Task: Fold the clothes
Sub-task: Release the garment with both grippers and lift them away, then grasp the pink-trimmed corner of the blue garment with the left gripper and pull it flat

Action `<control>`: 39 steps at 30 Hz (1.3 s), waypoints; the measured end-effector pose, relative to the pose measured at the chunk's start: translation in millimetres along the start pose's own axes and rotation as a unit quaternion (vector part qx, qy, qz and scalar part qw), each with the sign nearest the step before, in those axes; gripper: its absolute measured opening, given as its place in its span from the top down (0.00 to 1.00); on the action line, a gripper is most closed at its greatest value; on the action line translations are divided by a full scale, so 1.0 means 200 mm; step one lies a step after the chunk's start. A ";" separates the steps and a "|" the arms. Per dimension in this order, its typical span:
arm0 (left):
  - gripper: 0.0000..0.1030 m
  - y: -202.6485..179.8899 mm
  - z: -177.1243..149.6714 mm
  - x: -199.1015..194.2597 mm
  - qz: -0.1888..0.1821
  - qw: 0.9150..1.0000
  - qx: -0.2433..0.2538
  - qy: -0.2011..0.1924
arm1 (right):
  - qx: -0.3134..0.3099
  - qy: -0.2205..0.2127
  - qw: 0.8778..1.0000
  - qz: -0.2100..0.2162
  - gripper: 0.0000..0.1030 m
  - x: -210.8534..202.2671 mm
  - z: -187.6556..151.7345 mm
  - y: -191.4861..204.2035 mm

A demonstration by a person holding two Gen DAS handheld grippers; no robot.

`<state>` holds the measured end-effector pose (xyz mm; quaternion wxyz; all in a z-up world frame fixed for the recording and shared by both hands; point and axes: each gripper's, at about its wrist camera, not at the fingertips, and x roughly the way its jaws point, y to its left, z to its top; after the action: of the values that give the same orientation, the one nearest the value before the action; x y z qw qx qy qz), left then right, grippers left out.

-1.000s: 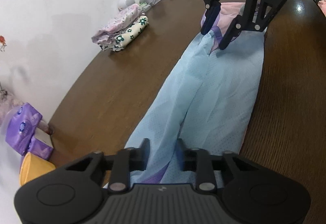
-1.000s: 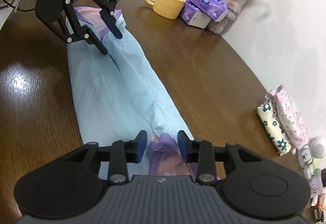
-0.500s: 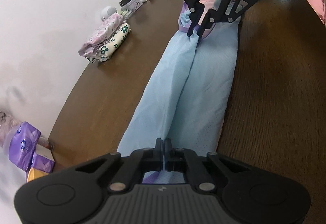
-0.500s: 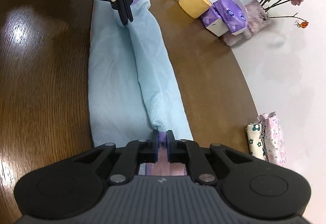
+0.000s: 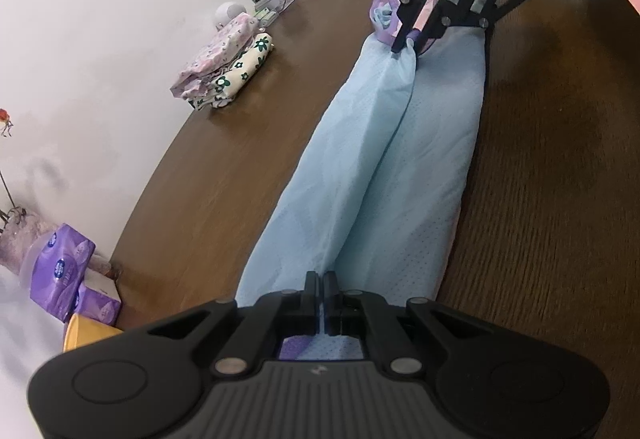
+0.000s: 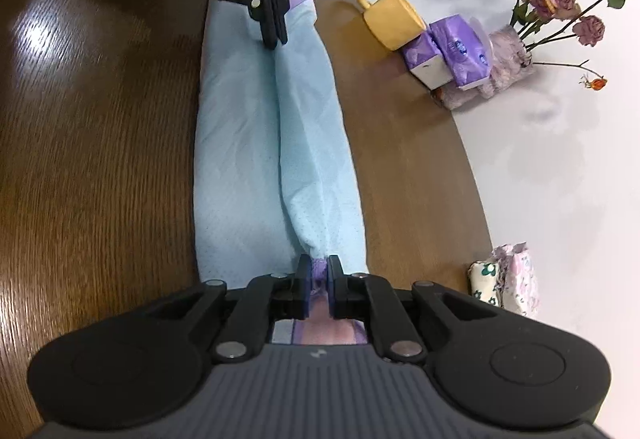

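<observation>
Both tools have closed within the last second. The left gripper (image 5: pixel 320 285), bottom centre of the left view, now pinches one end of the light blue garment (image 5: pixel 384 167); the right gripper (image 6: pixel 318 271), bottom centre of the right view, clamps the purple-trimmed opposite end. Judgement: both ends secured, the fold can proceed. The garment lies lengthwise down the middle of the brown table (image 5: pixel 540 199), a narrow strip with a raised central ridge between the grippers.
</observation>
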<state>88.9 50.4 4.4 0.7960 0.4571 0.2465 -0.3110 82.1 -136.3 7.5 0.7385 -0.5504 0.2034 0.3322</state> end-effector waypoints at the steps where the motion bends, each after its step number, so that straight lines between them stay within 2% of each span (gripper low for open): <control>1: 0.96 0.00 0.00 0.00 -0.002 1.000 -0.001 -0.001 | 0.001 0.001 1.000 0.001 0.93 0.01 0.00 0.00; 4: 0.91 0.01 0.00 -0.02 -0.004 1.000 -0.012 -0.002 | 0.011 0.003 1.000 0.006 0.91 0.01 0.00 0.00; 6: 0.88 0.04 -0.01 -0.04 -0.006 1.000 -0.030 -0.006 | 0.020 0.002 1.000 0.008 0.85 0.00 0.00 0.00; 7: 0.79 0.06 -0.01 -0.06 -0.008 0.999 -0.042 -0.008 | 0.030 0.001 1.000 0.010 0.78 0.00 -0.01 -0.01; 8: 0.75 0.08 -0.02 -0.09 -0.010 0.998 -0.058 -0.011 | 0.048 -0.001 0.999 0.019 0.70 -0.02 -0.01 -0.03; 10: 0.66 0.14 -0.06 -0.14 -0.011 0.995 -0.095 -0.020 | 0.095 -0.008 0.995 0.039 0.63 -0.05 -0.03 -0.08; 12: 0.65 0.23 -0.11 -0.17 -0.002 0.990 -0.141 -0.016 | 0.151 -0.020 0.986 0.064 0.62 -0.09 -0.04 -0.13; 15: 0.65 0.37 -0.19 -0.19 0.016 0.977 -0.214 -0.006 | 0.253 -0.052 0.961 0.094 0.58 -0.13 -0.07 -0.24; 18: 0.66 0.51 -0.29 -0.15 0.034 0.953 -0.300 0.019 | 0.349 -0.076 0.928 0.107 0.58 -0.11 -0.09 -0.35; 21: 0.66 0.64 -0.38 -0.11 0.041 0.922 -0.382 0.043 | 0.426 -0.074 0.897 0.089 0.58 -0.05 -0.12 -0.40; 24: 0.69 0.74 -0.48 -0.06 0.022 0.884 -0.464 0.058 | 0.473 -0.052 0.877 0.064 0.58 0.02 -0.13 -0.40; 27: 0.69 0.80 -0.55 -0.01 -0.008 0.843 -0.535 0.060 | 0.511 -0.044 0.857 0.058 0.57 0.08 -0.13 -0.38; 29: 0.69 0.82 -0.59 0.01 -0.023 0.820 -0.570 0.057 | 0.534 -0.044 0.843 0.056 0.57 0.11 -0.12 -0.36; 32: 0.70 0.85 -0.64 0.03 -0.029 0.792 -0.608 0.049 | 0.548 -0.050 0.834 0.050 0.52 0.15 -0.09 -0.33; 35: 0.80 0.87 -0.69 0.06 -0.034 0.768 -0.639 0.035 | 0.546 -0.048 0.835 0.035 0.52 0.18 -0.05 -0.30; 37: 0.92 0.87 -0.72 0.07 -0.033 0.756 -0.653 0.034 | 0.548 -0.044 0.835 0.030 0.51 0.20 -0.05 -0.28; 39: 0.98 0.86 -0.73 0.08 -0.029 0.751 -0.659 0.033 | 0.551 -0.039 0.833 0.026 0.51 0.21 -0.05 -0.27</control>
<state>207.0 242.2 25.1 0.8820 -0.1778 0.4292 -0.0793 150.3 -144.5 13.5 0.9179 -0.0336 0.3379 0.2053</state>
